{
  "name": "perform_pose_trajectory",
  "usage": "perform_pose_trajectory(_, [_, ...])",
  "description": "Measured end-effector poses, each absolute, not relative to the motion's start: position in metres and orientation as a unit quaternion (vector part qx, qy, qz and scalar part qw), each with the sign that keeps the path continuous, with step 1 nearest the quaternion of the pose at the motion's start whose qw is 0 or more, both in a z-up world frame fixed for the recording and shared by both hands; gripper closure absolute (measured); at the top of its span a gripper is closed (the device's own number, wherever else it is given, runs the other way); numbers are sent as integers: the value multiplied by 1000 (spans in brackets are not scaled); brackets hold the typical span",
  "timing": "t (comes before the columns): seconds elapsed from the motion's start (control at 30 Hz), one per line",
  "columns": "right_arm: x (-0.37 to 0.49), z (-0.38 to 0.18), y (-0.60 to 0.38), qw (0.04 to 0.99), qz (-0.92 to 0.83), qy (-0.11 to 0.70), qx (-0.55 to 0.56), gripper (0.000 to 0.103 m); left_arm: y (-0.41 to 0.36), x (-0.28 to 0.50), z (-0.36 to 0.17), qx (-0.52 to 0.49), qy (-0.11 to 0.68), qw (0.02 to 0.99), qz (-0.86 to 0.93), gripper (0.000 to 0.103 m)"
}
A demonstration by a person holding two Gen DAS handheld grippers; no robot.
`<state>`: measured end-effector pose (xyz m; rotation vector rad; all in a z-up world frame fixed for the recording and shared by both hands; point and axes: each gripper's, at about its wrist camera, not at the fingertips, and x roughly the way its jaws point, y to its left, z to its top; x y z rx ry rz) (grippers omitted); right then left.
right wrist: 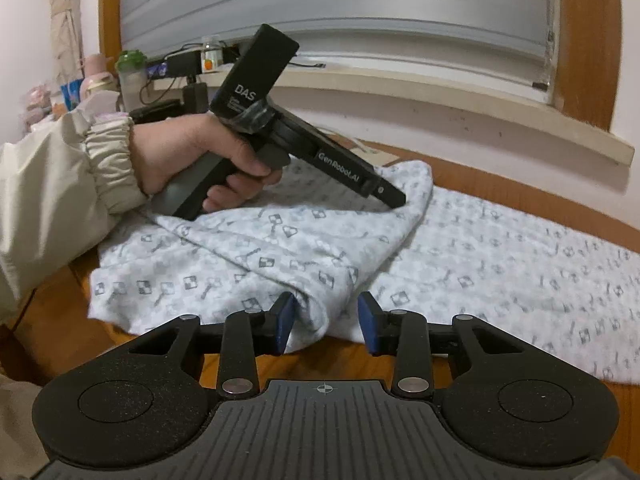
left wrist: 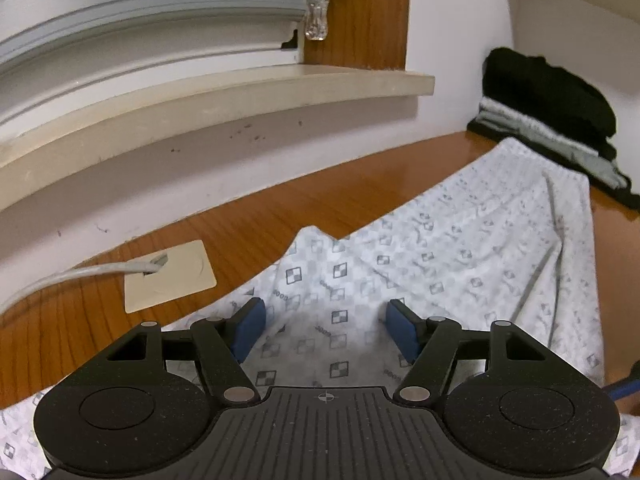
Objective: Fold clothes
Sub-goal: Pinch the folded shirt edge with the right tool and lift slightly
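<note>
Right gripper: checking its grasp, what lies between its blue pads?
In the right wrist view, a folded edge of the patterned garment sits between the open right gripper pads.

The white printed cotton-like garment [right wrist: 280,248] looks soft, matt, lightly creased cloth; the orange-brown wooden table [left wrist: 280,208] is glossy, varnished, grain showing; the black left gripper [left wrist: 324,330] has a matt, speckled, ribbed plastic body, bright metal pivot pins and smooth blue pads [left wrist: 250,328]; the cream window sill [left wrist: 240,92] is matt, smudged.

Two grippers [left wrist: 324,330] [right wrist: 325,322], one patterned garment [right wrist: 500,276], one stack of folded clothes [left wrist: 552,120], one cable [left wrist: 80,274].
</note>
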<state>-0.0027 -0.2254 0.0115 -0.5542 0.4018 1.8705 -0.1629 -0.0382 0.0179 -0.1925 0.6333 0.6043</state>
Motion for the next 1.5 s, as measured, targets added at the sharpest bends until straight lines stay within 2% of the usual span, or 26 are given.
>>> perform_pose_trajectory(0.13, [-4, 7, -218, 538, 792, 171, -233, 68, -38, -162, 17, -94, 308, 901, 292, 33])
perform_pose_trajectory(0.17, [-4, 10, -223, 539, 793, 168, -229, 77, -38, -162, 17, -93, 308, 900, 292, 33])
perform_pose_trajectory(0.2, [-4, 13, -228, 540, 794, 165, -226, 93, -38, -162, 18, -91, 309, 900, 293, 32])
perform_pose_trajectory(0.67, [-4, 36, -295, 553, 793, 150, -206, 102, -37, -161, 18, -92, 311, 898, 296, 30])
perform_pose_trajectory(0.97, [7, 48, -300, 564, 794, 149, -173, 101, -36, -161, 17, -93, 310, 899, 295, 30])
perform_pose_trajectory(1.03, [4, 50, -292, 561, 796, 146, -176, 98, -36, -161, 17, -93, 310, 899, 295, 30])
perform_pose_trajectory(1.1, [0, 47, -282, 555, 798, 145, -183, 83, -36, -161, 17, -93, 310, 899, 295, 30])
perform_pose_trajectory(1.17, [-4, 37, -272, 552, 796, 149, -198, 73, -36, -161, 17, -93, 310, 899, 295, 30])
perform_pose_trajectory(1.4, [-7, 5, -254, 551, 784, 169, -229, 69, -37, -161, 17, -92, 311, 899, 295, 30])
perform_pose_trajectory(1.43, [-6, 4, -253, 550, 785, 174, -226, 72, -37, -161, 17, -91, 311, 899, 295, 29])
perform_pose_trajectory(1.47, [-4, 5, -255, 547, 788, 179, -220, 95, -37, -161, 17, -92, 311, 899, 295, 29])
perform_pose_trajectory(1.5, [-3, 8, -259, 545, 790, 178, -215, 98, -37, -161, 17, -92, 311, 899, 295, 29])
